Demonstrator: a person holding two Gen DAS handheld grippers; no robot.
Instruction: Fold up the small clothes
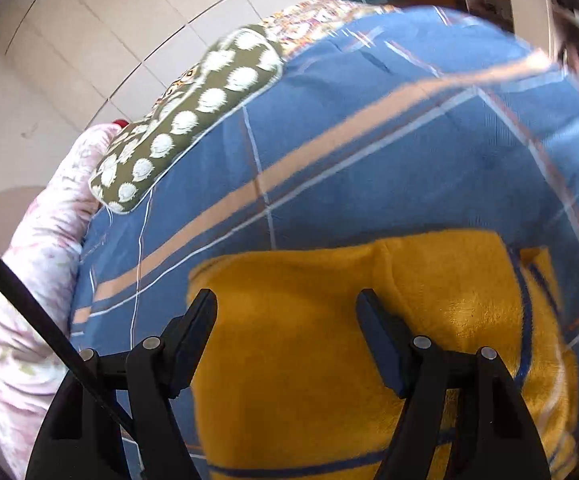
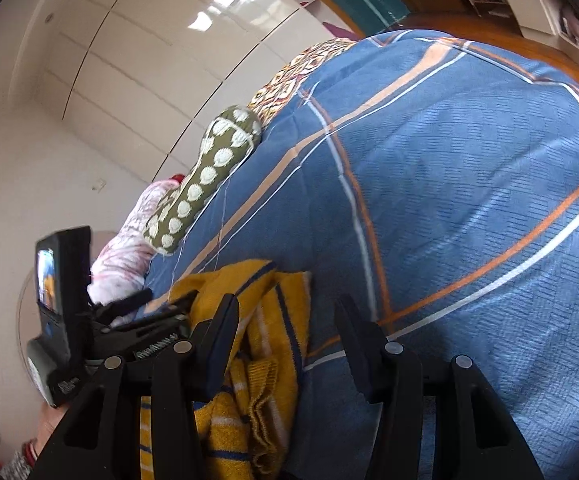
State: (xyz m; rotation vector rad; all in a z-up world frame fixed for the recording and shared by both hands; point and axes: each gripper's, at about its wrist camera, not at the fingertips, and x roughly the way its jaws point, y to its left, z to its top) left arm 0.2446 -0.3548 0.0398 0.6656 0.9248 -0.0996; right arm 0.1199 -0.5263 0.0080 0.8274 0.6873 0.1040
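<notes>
- A yellow garment (image 1: 329,360) with blue stripes lies bunched on the bed (image 1: 369,152), on its blue plaid cover.
- The left gripper (image 1: 285,304) hangs over the garment, jaws wide, nothing between them.
- The right gripper (image 2: 285,312) hangs at the garment's edge, jaws apart and empty.
- A green spotted pillow (image 1: 193,120) lies at the bed's far side.

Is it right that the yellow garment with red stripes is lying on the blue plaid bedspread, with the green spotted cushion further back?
Not quite: the stripes on the yellow garment are dark blue and white, not red, as the right wrist view shows. The rest holds: it lies on the blue plaid bedspread, with the green spotted cushion further back.
</notes>
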